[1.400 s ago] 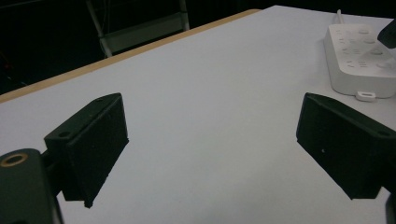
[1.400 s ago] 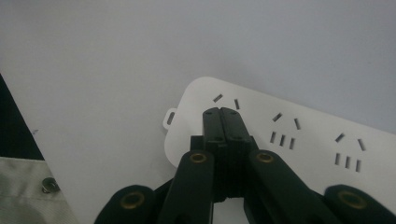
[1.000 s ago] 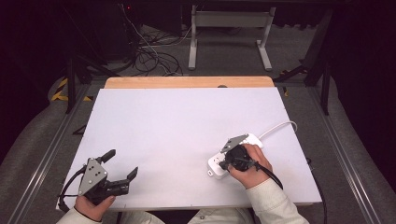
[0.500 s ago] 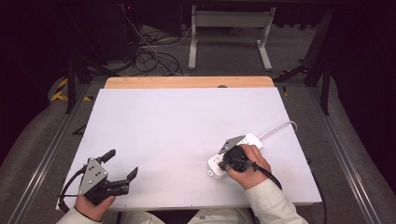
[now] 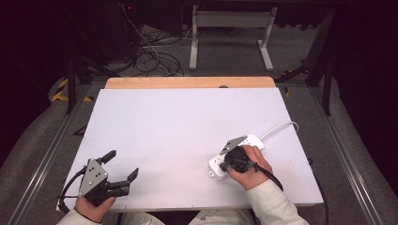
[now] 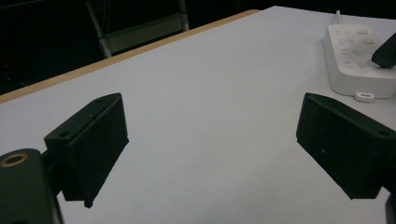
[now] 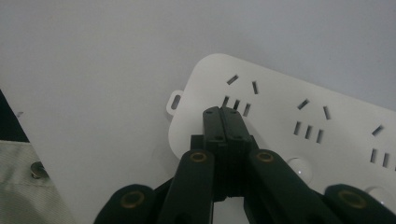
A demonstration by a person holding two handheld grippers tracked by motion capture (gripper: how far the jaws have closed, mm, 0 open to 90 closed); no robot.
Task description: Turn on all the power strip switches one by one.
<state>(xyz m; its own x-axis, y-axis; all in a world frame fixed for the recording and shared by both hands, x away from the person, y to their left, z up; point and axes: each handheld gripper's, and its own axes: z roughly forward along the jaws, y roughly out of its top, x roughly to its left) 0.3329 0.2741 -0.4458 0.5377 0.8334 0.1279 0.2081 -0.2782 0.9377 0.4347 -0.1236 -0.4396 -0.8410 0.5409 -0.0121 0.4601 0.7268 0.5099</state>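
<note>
A white power strip point(image 5: 215, 167) lies at the table's front right, its cord point(image 5: 281, 127) running off toward the right edge. My right gripper point(image 5: 229, 158) is directly over it, held in a hand. Seen from the right gripper view, that gripper point(image 7: 222, 113) is shut with nothing between its jaws. Its tips rest on the power strip point(image 7: 289, 105) just below the end socket's slots. My left gripper point(image 5: 122, 164) is at the front left, open wide and empty. From the left gripper view, the left gripper point(image 6: 212, 140) points across bare table toward the power strip point(image 6: 357, 63).
The white table top point(image 5: 187, 126) has a wooden strip point(image 5: 187, 82) along its far edge. Beyond it on the dark floor are loose cables point(image 5: 155, 51) and a metal stand point(image 5: 230, 28). A pale sleeve point(image 7: 25, 186) is at the right gripper view's lower left.
</note>
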